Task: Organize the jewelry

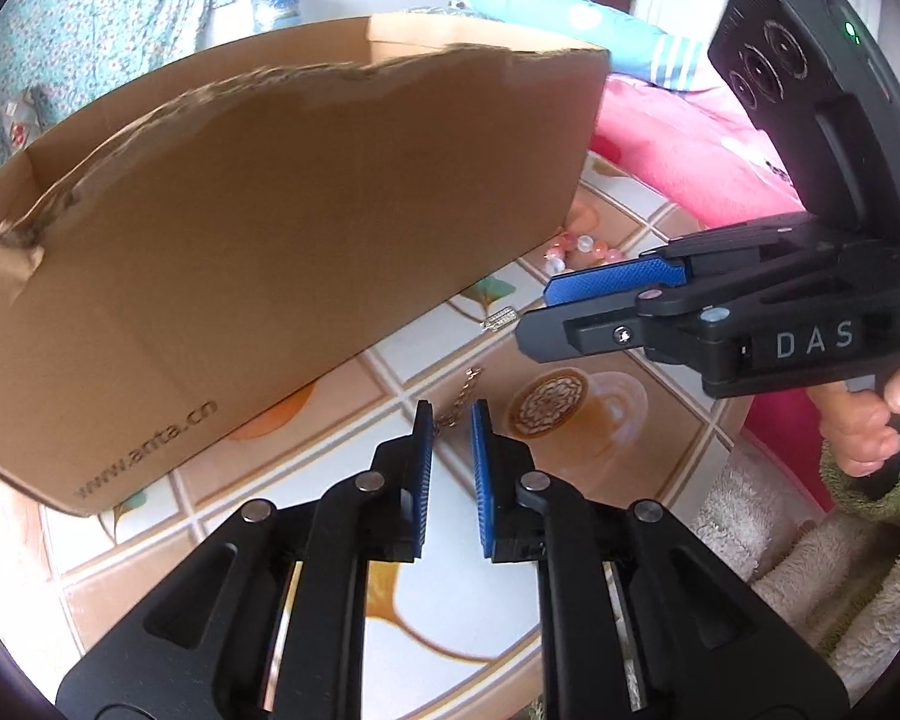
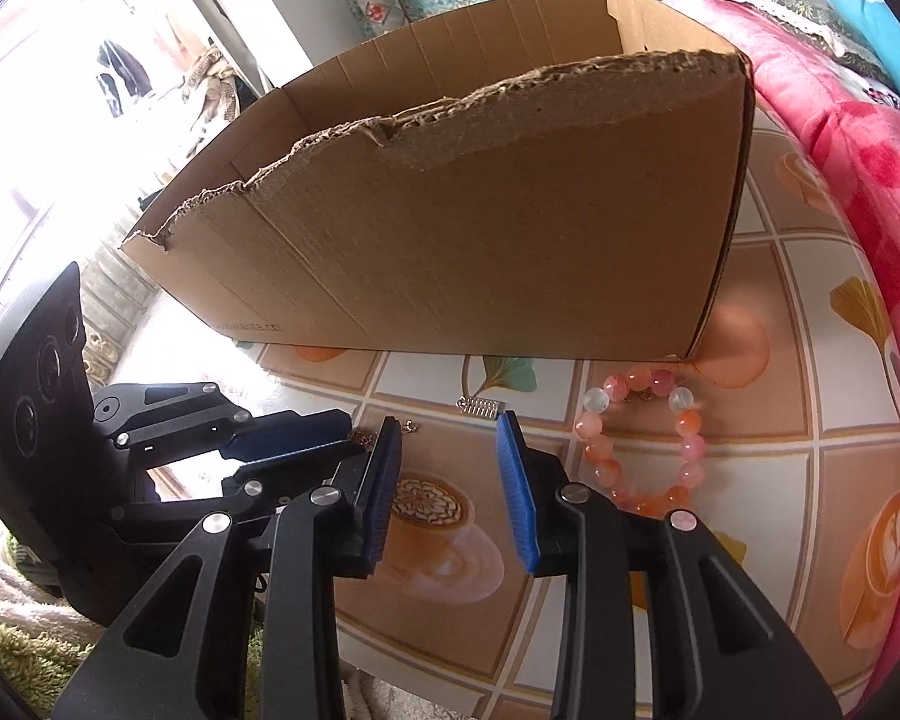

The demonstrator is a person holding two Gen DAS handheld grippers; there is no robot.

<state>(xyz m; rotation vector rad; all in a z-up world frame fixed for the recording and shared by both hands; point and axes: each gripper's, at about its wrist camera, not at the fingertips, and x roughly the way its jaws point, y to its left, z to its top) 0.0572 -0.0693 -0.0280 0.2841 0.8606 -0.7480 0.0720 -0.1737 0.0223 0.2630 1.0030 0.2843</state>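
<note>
my left hand-held gripper [image 1: 451,414] hangs over the counter [image 1: 426,354] with its pads a little apart, pinching nothing. a thin chain [image 1: 463,391] lies just past its tips. my right hand-held gripper [image 2: 448,429] is spread wider and holds nothing too. the pink bead bracelet [image 2: 645,441] lies just to its right, near the corner of the cardboard box [image 2: 480,228]. a small silver clasp [image 2: 479,407] lies just beyond its tips, close to the box.
</note>
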